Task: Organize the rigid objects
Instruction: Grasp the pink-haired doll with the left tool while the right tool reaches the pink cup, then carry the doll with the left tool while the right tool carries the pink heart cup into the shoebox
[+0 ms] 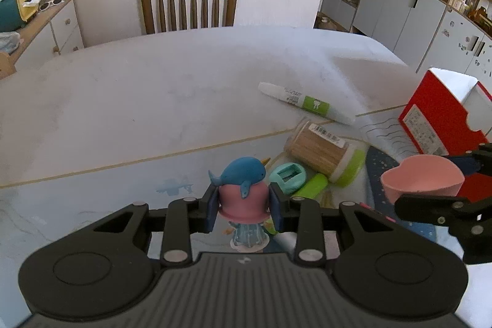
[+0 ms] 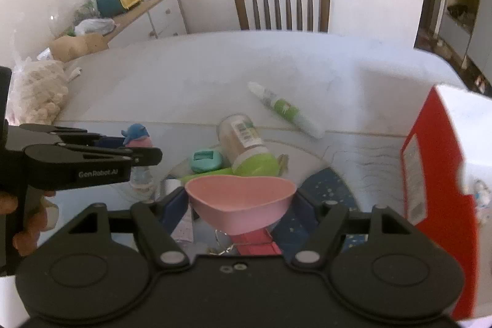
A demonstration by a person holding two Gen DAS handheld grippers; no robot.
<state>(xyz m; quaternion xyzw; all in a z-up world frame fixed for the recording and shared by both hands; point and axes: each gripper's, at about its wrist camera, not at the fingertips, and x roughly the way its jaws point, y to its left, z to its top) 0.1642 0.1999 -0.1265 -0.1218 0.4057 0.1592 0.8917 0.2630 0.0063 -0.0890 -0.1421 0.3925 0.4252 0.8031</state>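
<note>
My left gripper [image 1: 244, 206] is shut on a toy figurine [image 1: 243, 189] with a blue whale on a pink head, held just above the table; the figurine [image 2: 136, 137] also shows at the left of the right wrist view. My right gripper [image 2: 241, 206] is shut on a pink heart-shaped bowl [image 2: 241, 202], lifted above the pile; that bowl [image 1: 422, 177] appears at the right of the left wrist view. On the table lie a toothpick jar with a green lid [image 1: 326, 154], a teal round case [image 1: 287, 175] and a white-and-green tube [image 1: 307, 103].
A red open box [image 1: 436, 119] stands at the right; the same box [image 2: 436, 174] fills the right edge of the right wrist view. A dark blue starry item [image 2: 326, 186] lies under the pile. A wooden chair [image 1: 189, 2] stands behind the white table [image 1: 138, 88]. A hand [image 2: 27, 220] holds the left gripper.
</note>
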